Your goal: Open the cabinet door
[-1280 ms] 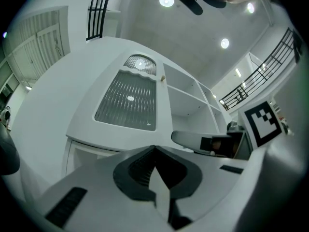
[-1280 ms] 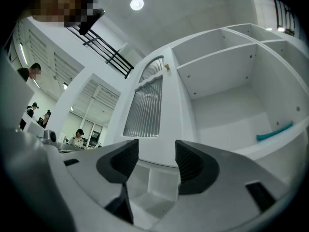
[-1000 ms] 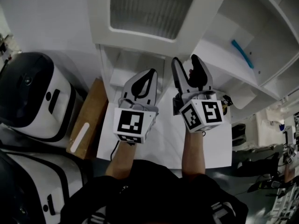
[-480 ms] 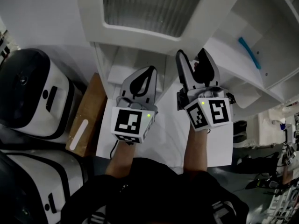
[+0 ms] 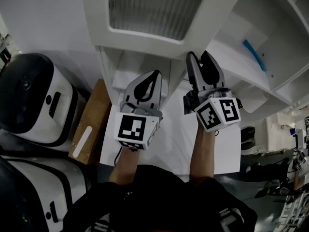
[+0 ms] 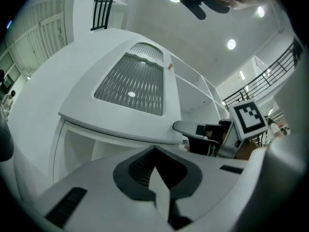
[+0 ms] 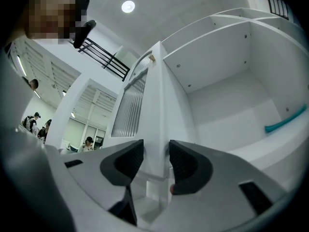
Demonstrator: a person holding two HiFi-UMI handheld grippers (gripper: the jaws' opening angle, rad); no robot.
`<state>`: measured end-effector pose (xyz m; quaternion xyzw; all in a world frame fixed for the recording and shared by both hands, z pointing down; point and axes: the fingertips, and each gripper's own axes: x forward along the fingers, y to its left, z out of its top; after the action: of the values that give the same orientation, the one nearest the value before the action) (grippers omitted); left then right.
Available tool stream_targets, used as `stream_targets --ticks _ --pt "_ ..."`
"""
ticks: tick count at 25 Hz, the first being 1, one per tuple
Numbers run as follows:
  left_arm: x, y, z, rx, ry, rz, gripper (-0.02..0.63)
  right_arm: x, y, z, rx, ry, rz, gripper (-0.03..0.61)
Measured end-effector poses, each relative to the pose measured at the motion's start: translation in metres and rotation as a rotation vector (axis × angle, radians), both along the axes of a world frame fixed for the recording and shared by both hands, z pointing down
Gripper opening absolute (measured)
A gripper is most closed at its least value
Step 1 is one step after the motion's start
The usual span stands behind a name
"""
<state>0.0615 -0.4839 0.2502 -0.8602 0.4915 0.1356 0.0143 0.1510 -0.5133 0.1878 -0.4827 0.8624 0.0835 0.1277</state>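
Inside, the cabinet [image 7: 217, 66] holds a teal stick [image 7: 286, 122].

Round ceiling lights [image 6: 231, 44] glow above black railings [image 6: 268, 78].

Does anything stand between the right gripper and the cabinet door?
Nothing visible does. The edge of the cabinet door is already between the jaws of the right gripper, which have just been closing on it.

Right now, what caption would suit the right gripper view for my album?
Right tongs, jaws having just closed in, grip the cabinet door by its edge, open shelves beside it.
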Motion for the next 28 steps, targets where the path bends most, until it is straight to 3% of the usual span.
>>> stream_targets --ticks 14,28 --pt "0.0 0.028 -0.022 0.07 -0.007 -0.006 0.011 0.004 0.005 0.001 -0.042 -0.017 0.011 0.149" --pt "0.0 0.056 -0.037 0.116 -0.021 -0.001 0.011 0.001 0.051 0.001 0.001 -0.029 -0.035 0.115"
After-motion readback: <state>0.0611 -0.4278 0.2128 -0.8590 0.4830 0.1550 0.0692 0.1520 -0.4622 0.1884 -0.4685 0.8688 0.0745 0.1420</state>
